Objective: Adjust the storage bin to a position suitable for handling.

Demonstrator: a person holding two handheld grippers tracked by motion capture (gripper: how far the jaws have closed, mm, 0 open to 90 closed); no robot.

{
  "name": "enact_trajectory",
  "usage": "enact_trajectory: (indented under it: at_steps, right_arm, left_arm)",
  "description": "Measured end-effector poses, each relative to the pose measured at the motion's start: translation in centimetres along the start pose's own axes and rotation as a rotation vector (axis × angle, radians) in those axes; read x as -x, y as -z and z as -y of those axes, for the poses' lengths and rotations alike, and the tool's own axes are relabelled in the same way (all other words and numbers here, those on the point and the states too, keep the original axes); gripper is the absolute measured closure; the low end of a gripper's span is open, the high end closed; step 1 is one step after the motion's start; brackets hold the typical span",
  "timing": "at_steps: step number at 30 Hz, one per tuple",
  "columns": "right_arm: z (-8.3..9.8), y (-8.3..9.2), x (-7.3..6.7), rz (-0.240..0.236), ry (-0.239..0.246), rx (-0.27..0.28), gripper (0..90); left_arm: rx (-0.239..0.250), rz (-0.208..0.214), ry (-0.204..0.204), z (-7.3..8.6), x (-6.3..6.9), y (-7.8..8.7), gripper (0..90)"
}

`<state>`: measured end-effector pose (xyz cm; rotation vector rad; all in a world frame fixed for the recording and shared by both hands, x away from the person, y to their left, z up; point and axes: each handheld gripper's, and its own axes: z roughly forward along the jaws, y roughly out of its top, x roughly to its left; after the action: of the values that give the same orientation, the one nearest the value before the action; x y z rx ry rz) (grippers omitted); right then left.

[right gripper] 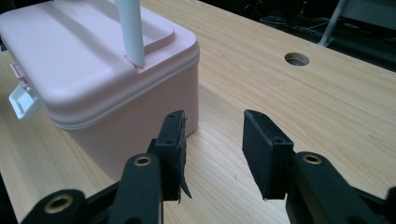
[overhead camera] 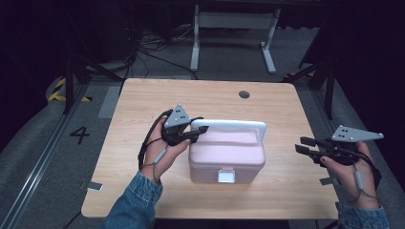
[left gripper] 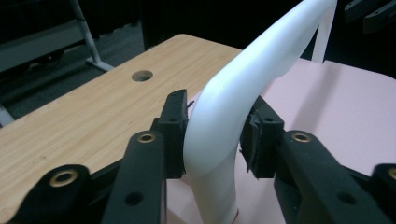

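Observation:
A pink lidded box (overhead camera: 227, 155) with a raised white handle (overhead camera: 229, 125) stands in the middle of the wooden table (overhead camera: 143, 105). My left gripper (overhead camera: 203, 130) is shut on the handle's left bend. In the left gripper view both pads press on the handle (left gripper: 224, 107) above the pink lid (left gripper: 336, 116). My right gripper (overhead camera: 302, 145) hovers open to the right of the box, apart from it. In the right gripper view the box's side wall (right gripper: 93, 79) lies just left of the open jaws (right gripper: 212, 135), with bare table between them. A white latch (overhead camera: 226, 176) sits on the box's front.
A round hole (overhead camera: 244, 94) is cut in the table near its far edge. Behind the table, a white metal frame (overhead camera: 231, 33) and cables lie on the grey floor. The table's right edge runs close under my right hand.

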<state>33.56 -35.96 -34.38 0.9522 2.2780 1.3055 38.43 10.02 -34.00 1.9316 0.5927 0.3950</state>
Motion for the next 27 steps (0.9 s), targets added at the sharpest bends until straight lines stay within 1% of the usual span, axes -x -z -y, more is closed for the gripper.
enact_trajectory:
  at_steps: [1,2,4,10,15,16,27]
  right_arm:
    - [0.0,-0.04,-0.02,-0.001,0.0,-0.001,60.3]
    - [-0.02,-0.11,-0.08,-0.005,-0.002,0.002,60.1]
    - [-0.02,-0.14,-0.1,-0.006,-0.002,0.002,60.0]
    - [0.01,-0.24,-0.09,-0.005,-0.006,0.0,59.9]
    - [0.02,-0.24,-0.1,-0.006,-0.008,0.002,59.8]
    - [0.02,-0.22,-0.08,-0.006,-0.008,0.003,59.8]
    - [0.21,-0.03,-0.13,-0.003,-0.014,0.006,59.6]
  left_arm:
    - [0.006,0.008,0.009,0.08,-0.07,-0.03,68.1]
    - [0.012,0.013,0.012,0.15,-0.22,-0.05,71.9]
    - [0.016,0.029,0.038,0.29,-0.31,-0.07,73.1]
    - [0.007,0.026,0.038,0.21,-0.24,0.0,73.5]
    - [0.004,0.02,0.026,0.07,-0.13,0.07,73.5]
    - [0.005,0.017,0.03,0.06,-0.07,0.08,73.5]
    - [-0.005,0.026,0.027,-0.43,-0.15,0.17,73.5]
